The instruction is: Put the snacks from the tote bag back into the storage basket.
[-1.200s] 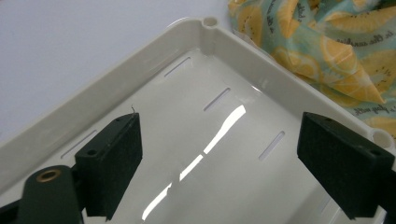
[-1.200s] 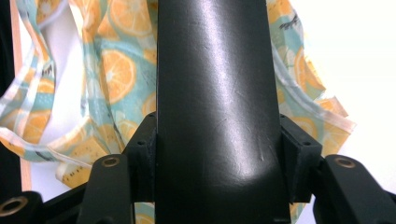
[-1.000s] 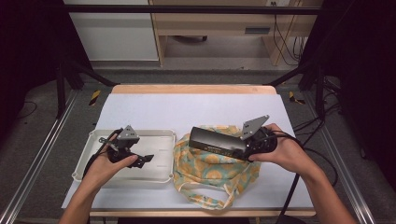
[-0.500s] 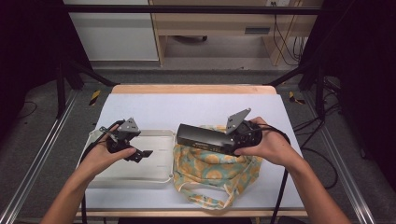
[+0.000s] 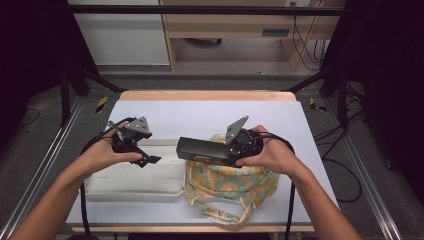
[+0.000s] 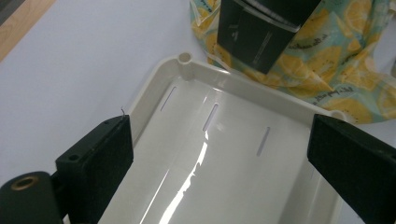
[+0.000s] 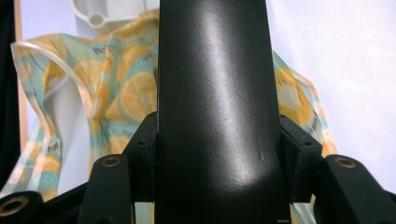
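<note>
A long black box (image 5: 202, 149) hangs level above the table, its right end gripped by my right gripper (image 5: 232, 152). In the right gripper view the black box (image 7: 215, 93) sits tight between both pads of the right gripper (image 7: 215, 149). Its free end reaches over the right edge of a white plastic tray (image 5: 130, 185). Under it lies a lemon-print cloth bag (image 5: 227, 187). My left gripper (image 5: 149, 160) hovers over the tray, open with nothing between its fingers. In the left gripper view the left gripper (image 6: 219, 154) looks into the tray (image 6: 224, 84), with the black box (image 6: 261, 32) beyond.
The tray and bag rest on a white mat (image 5: 210, 117) covering a wooden table. A table edge (image 5: 205, 95) runs along the far side. Metal frame rails (image 5: 45, 165) flank the table. Bare mat lies behind the tray and bag.
My right gripper has carried the black box to the left, so its free end now reaches the tray. The left gripper has risen and shifted slightly toward the far side.
</note>
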`<state>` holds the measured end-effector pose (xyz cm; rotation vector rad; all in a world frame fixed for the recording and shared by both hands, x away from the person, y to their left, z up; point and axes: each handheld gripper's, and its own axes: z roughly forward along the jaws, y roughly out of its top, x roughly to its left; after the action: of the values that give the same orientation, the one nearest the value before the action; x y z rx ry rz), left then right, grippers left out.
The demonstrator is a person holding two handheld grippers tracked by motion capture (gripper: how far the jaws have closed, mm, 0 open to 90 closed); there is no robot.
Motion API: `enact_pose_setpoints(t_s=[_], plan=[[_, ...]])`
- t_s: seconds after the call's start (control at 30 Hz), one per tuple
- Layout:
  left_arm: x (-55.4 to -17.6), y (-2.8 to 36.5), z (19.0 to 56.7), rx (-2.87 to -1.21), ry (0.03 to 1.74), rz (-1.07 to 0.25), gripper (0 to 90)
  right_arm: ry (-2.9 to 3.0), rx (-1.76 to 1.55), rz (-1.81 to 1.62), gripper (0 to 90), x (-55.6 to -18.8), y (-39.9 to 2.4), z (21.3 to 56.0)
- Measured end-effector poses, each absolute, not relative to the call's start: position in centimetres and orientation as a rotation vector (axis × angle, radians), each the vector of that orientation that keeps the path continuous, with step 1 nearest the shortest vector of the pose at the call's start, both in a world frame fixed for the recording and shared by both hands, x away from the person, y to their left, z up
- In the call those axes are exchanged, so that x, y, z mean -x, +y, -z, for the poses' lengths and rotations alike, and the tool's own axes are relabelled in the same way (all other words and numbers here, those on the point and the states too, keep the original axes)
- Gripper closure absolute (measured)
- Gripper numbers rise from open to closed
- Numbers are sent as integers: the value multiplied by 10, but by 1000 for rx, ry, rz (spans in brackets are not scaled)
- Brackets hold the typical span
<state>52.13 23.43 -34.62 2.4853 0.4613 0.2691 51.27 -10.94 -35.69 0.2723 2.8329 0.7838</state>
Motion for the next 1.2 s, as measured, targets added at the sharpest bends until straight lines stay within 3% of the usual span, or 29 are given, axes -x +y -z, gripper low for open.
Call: enact_pose_setpoints(t_s=[0.57,0.9,1.2], plan=[[-507,203,317,-2646,169,-268,77,2871,-211,-756,436,-501,-76,355],[-509,183,328,-2731,47,-235,99,2873,-183,-774,435,-498,-73,355],[-512,165,341,-2811,-54,-195,186,2884,-165,-786,435,-495,-70,357]])
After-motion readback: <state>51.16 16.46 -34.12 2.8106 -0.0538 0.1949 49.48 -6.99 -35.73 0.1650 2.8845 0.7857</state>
